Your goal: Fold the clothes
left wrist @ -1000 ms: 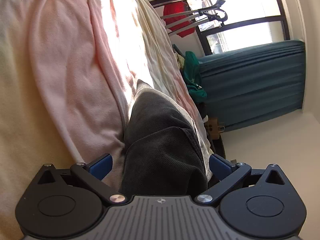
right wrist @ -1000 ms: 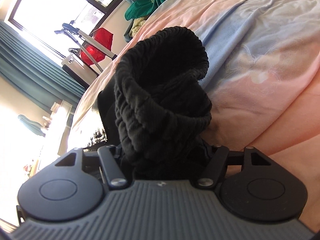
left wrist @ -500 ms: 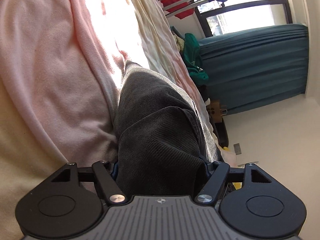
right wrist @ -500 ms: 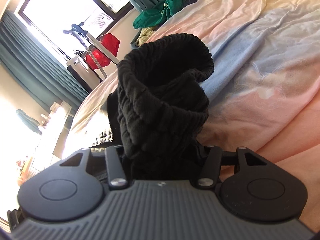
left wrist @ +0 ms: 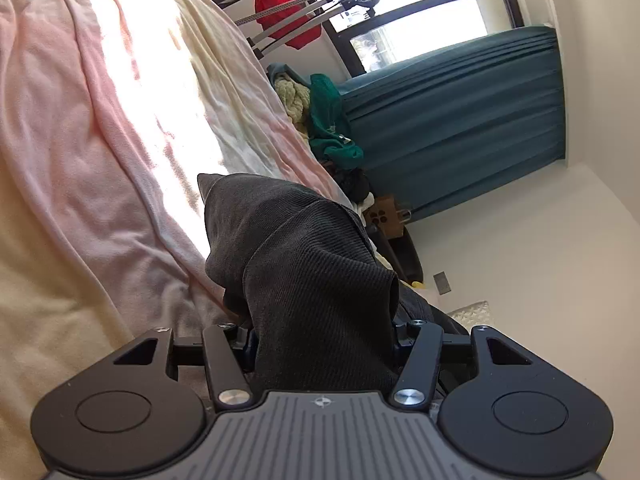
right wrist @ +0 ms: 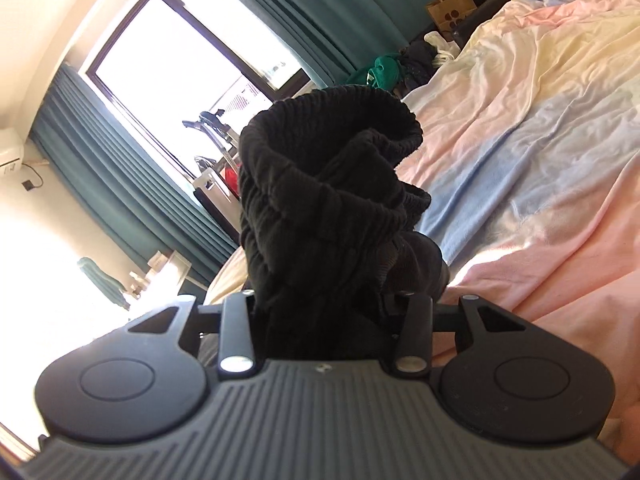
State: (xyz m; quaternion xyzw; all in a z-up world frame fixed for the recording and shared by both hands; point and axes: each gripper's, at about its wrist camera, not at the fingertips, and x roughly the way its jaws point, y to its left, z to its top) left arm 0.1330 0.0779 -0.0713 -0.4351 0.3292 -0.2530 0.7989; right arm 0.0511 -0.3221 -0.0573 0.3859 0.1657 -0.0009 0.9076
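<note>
A dark grey ribbed garment [left wrist: 316,280] rises from my left gripper [left wrist: 322,336], which is shut on its cloth; the fingertips are hidden by it. In the right wrist view the same garment's bunched elastic waistband [right wrist: 328,208] stands up in a roll from my right gripper [right wrist: 328,312], which is shut on it. The garment is lifted above the pastel pink, yellow and blue bedspread [right wrist: 532,152], which also shows in the left wrist view [left wrist: 92,168].
Beyond the bed are teal curtains [left wrist: 452,120], bright windows [right wrist: 168,64], a drying rack with a red item [left wrist: 288,12], a pile of green and cream clothes [left wrist: 320,120] and a brown paper bag [right wrist: 450,8].
My left gripper closed on the garment from open. Both grippers have lifted the garment off the bed and tilted, so more of the room and window shows.
</note>
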